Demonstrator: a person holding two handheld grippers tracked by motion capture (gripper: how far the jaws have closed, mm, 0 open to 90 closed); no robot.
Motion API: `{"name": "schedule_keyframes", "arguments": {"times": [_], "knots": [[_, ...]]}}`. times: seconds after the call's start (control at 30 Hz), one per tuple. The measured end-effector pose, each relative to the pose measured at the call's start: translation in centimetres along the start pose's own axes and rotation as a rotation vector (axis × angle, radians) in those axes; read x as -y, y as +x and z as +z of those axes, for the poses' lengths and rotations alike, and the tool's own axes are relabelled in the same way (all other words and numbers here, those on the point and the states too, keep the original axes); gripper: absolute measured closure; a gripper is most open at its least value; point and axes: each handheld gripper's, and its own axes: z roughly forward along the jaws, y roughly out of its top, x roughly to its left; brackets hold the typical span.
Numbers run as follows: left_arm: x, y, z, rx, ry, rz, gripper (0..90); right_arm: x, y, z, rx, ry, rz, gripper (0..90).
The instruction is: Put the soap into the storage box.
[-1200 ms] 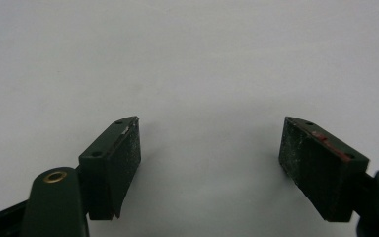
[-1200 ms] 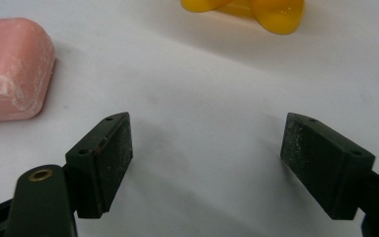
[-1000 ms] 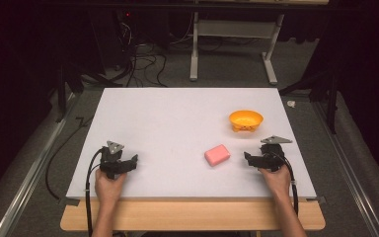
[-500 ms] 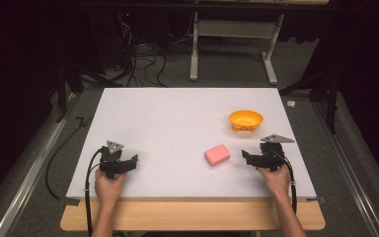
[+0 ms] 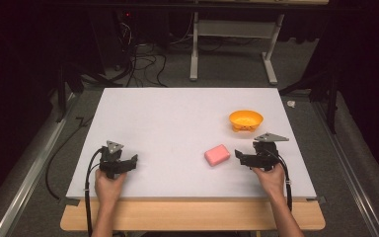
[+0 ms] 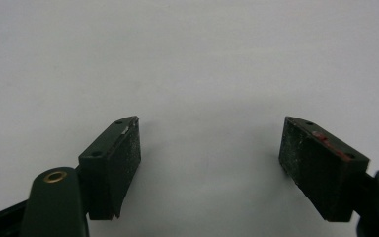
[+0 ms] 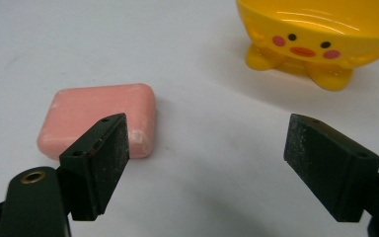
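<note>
While the right gripper (image 5: 242, 157) hovers near the table's (image 5: 177, 118) right front, its 2 jaws stand wide apart with nothing between them, having just been opening. Just beside it, toward the table's middle, lies the pink soap bar (image 5: 217, 155), flat and untouched; in the right gripper view the bar (image 7: 98, 118) sits partly behind the left jaw. Beyond stands a yellow chick-faced bowl (image 5: 246, 120), apparently empty, though its inside is hard to make out. At front left, the left gripper (image 5: 128, 162) rests with jaws spread wide, holding nothing.
</note>
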Motion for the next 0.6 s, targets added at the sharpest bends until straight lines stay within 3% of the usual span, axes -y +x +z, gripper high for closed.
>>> {"name": "schedule_keyframes", "arguments": {"times": [0.6], "knots": [[0.0, 0.1, 0.0, 0.006, 0.003, -0.005, 24.1, -1.5, 3.7, 2.1, -0.073, 0.043, -0.035, 14.1]]}}
